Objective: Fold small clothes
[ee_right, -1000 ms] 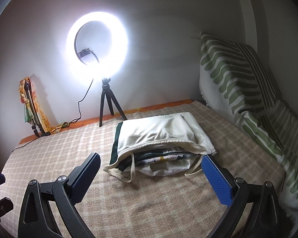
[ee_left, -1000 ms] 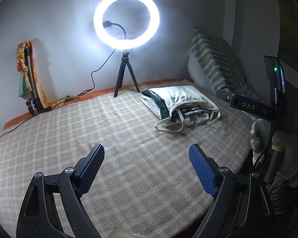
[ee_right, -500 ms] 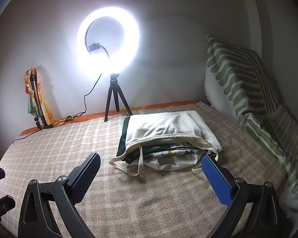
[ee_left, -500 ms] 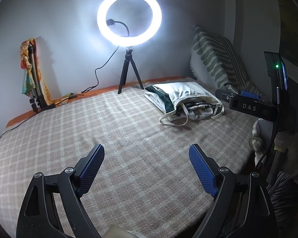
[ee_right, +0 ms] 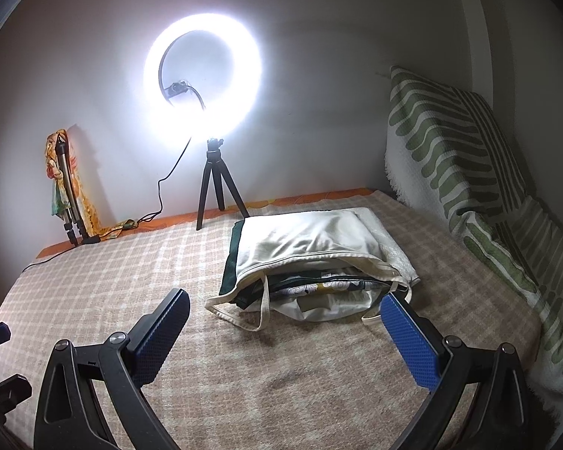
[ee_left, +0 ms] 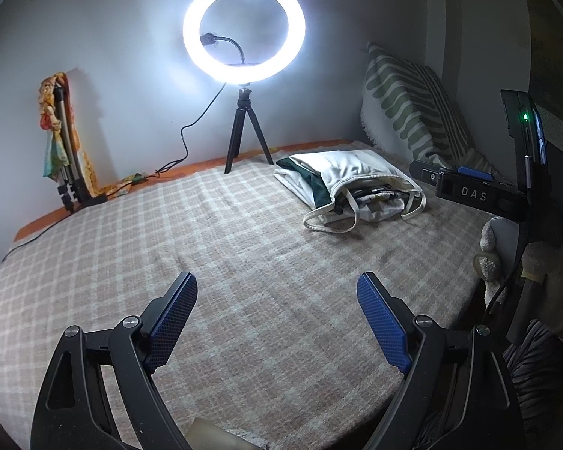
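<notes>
Clothes (ee_left: 371, 197) sit bunched inside a cream tote bag (ee_left: 351, 180) that lies on its side on the checked blanket (ee_left: 214, 247), far right of the bed as the left wrist camera sees it, its mouth and loose straps facing the camera. The left gripper (ee_left: 277, 303) hangs above bare blanket well short of the bag, its blue-padded jaws spread wide with nothing between them. Behind the bag a lit ring light (ee_left: 244, 30) stands on a small black tripod (ee_left: 247, 131) near the wall, and a folded tripod draped with a colourful scarf (ee_left: 62, 138) leans in the left corner. A green-and-white striped cushion (ee_left: 409, 112) leans against the wall to the right. The right gripper's black body, marked DAS (ee_left: 473, 195), shows at the right edge.

From the right wrist camera, the bag (ee_right: 307, 243) lies close ahead, with patterned clothes (ee_right: 319, 287) visible in its open mouth. The right gripper (ee_right: 285, 318) hovers just in front of that opening, jaws wide apart and holding nothing; its right pad (ee_right: 409, 341) overlaps the bag's near corner in view, though whether it touches is unclear.
</notes>
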`<state>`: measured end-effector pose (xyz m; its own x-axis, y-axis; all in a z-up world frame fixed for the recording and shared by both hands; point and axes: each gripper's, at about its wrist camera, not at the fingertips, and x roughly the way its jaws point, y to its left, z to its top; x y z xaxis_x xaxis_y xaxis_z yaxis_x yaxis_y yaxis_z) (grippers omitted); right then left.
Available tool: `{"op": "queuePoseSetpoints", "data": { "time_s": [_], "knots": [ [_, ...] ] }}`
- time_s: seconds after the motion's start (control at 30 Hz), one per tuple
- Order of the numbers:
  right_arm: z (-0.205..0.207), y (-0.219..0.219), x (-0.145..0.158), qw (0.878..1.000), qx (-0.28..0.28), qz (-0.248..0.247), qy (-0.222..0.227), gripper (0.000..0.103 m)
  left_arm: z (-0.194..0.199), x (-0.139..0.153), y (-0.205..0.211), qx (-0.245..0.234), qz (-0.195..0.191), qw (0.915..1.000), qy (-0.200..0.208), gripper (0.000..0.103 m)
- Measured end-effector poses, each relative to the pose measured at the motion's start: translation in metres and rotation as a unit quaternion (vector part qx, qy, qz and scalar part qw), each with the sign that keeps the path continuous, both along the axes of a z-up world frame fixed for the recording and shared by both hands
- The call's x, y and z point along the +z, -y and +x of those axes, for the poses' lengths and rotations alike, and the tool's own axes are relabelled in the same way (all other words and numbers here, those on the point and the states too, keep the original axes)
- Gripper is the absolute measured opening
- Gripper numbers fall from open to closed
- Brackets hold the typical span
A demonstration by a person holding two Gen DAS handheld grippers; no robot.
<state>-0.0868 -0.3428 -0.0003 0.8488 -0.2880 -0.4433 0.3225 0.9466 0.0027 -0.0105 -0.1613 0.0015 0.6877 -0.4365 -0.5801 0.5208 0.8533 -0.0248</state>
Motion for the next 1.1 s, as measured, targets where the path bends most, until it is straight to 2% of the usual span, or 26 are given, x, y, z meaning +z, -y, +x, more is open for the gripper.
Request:
{"op": "queuePoseSetpoints", "data": {
  "time_s": [1.1],
  "knots": [
    [-0.0082,-0.0072,0.0009,1.000,-0.010,0.006,0.006,0.103,-0.0010,-0.0036,0.0008,-0.001,0.019,0.9998,0.005,0.088]
  ]
}}
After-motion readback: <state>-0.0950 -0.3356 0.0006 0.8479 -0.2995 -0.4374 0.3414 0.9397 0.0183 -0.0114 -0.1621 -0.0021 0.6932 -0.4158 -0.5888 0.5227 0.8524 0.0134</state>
